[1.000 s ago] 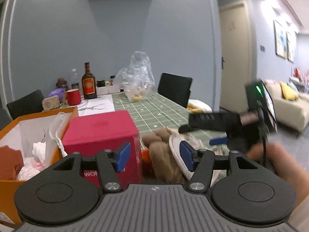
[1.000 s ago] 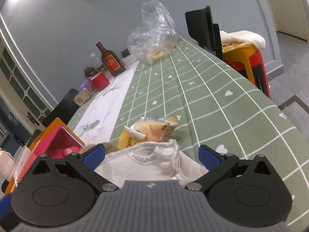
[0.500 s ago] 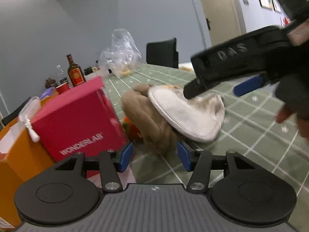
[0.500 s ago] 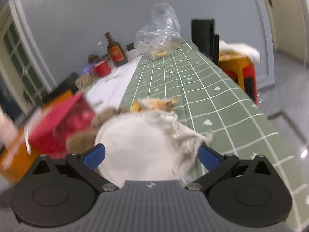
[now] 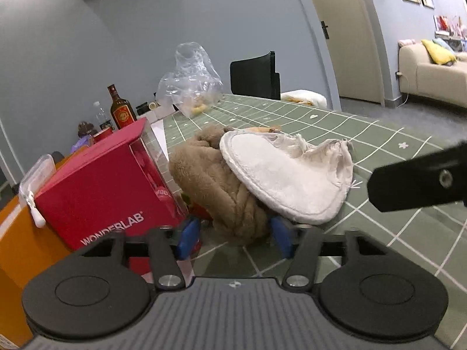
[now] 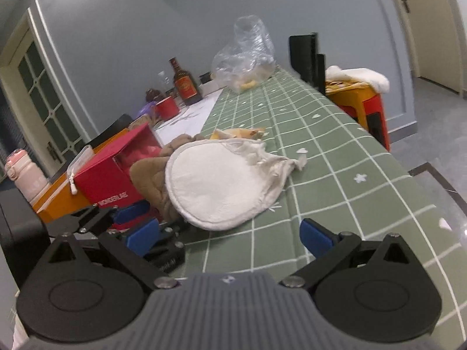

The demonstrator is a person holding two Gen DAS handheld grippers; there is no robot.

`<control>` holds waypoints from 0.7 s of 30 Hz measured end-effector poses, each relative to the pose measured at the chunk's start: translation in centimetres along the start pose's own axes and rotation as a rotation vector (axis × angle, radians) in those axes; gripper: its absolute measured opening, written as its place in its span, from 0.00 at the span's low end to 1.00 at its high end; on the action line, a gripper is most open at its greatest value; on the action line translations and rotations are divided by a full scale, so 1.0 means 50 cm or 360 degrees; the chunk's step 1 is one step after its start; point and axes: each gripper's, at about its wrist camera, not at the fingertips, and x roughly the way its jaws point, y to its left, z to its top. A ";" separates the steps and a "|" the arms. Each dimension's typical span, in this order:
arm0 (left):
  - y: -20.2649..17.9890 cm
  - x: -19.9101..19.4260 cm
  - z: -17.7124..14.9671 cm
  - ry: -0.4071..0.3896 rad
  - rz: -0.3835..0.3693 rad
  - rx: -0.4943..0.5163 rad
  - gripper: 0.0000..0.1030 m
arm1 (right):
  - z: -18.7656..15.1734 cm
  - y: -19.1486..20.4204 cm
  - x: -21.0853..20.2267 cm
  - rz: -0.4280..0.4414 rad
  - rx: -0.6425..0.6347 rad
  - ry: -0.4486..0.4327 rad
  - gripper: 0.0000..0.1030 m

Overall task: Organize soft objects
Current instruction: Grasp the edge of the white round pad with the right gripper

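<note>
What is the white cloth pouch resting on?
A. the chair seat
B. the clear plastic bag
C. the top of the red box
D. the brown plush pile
D: the white cloth pouch leans on the brown plush pile, right of the red box, with its lower edge on the green tablecloth.
</note>
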 end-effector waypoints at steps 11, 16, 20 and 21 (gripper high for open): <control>0.040 -0.064 -0.051 0.0167 -0.0035 -0.0238 0.00 | -0.016 -0.011 0.005 -0.0145 -0.0016 -0.0001 0.98; 0.075 -0.102 -0.086 0.0187 -0.0064 -0.0312 0.00 | -0.029 0.034 0.019 -0.0197 -0.0188 0.0048 0.98; 0.102 -0.117 -0.098 0.0134 -0.0079 -0.0331 0.07 | -0.053 0.097 0.037 -0.0259 -0.0481 0.0077 0.98; 0.108 -0.121 -0.101 0.0116 -0.0090 -0.0348 0.07 | -0.058 0.115 0.048 -0.0291 -0.0574 0.0092 0.98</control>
